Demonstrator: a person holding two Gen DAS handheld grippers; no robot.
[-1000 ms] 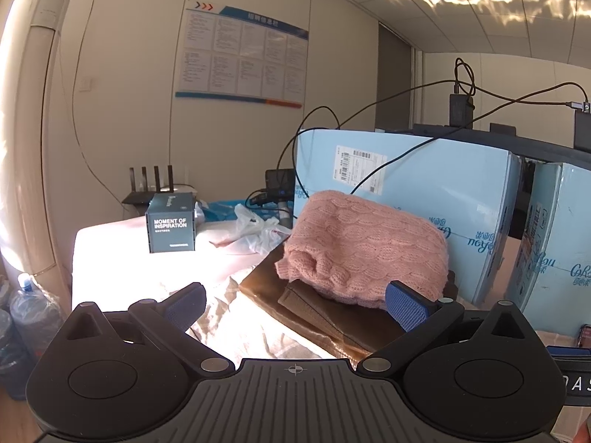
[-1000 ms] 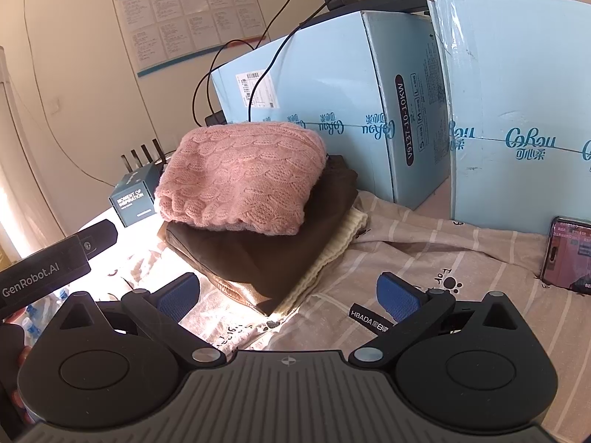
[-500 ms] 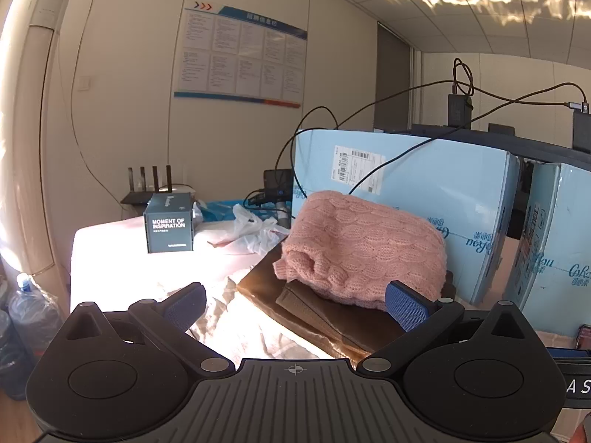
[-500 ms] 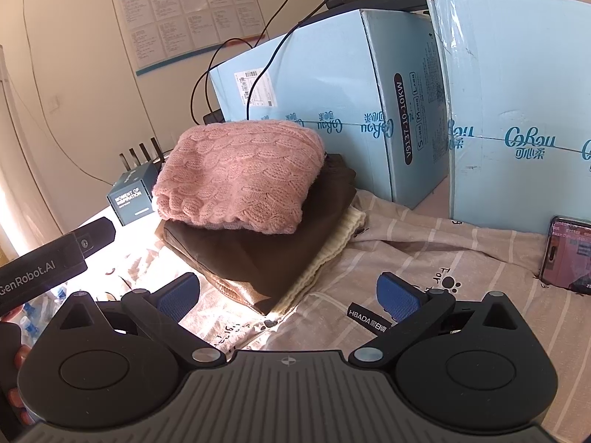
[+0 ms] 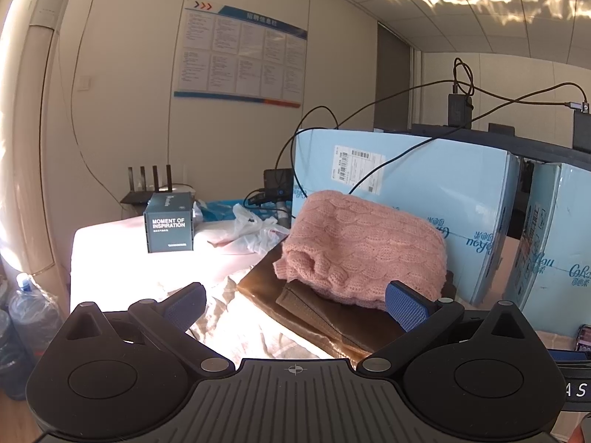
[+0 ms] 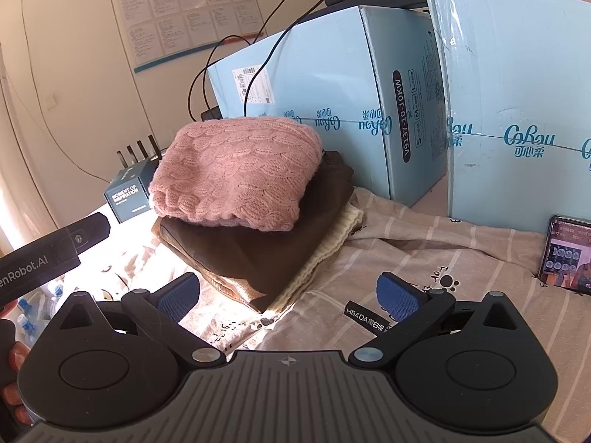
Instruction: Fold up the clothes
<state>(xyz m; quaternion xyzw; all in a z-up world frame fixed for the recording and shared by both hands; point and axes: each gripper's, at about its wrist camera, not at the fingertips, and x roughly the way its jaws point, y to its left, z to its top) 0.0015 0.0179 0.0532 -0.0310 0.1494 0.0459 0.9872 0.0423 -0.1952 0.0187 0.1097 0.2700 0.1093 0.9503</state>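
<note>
We hold left gripper (image 5: 293,304) and right gripper (image 6: 288,291) apart, empty. Risk: pink sweater (image 6: 236,171) overhangs brown garment (image 6: 258,254); careless nudge topples stack.

Left wrist view: low, level, facing the pink sweater (image 5: 364,247) from its left end. Right wrist view: higher, nearer, angled down. Shared: sweater, blue cartons (image 6: 332,85), wall chart (image 5: 240,62).

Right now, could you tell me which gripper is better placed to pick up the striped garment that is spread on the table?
Right, probably. The right gripper is open directly over the striped garment. The left gripper is also open but faces the folded pile topped by the pink sweater.
</note>
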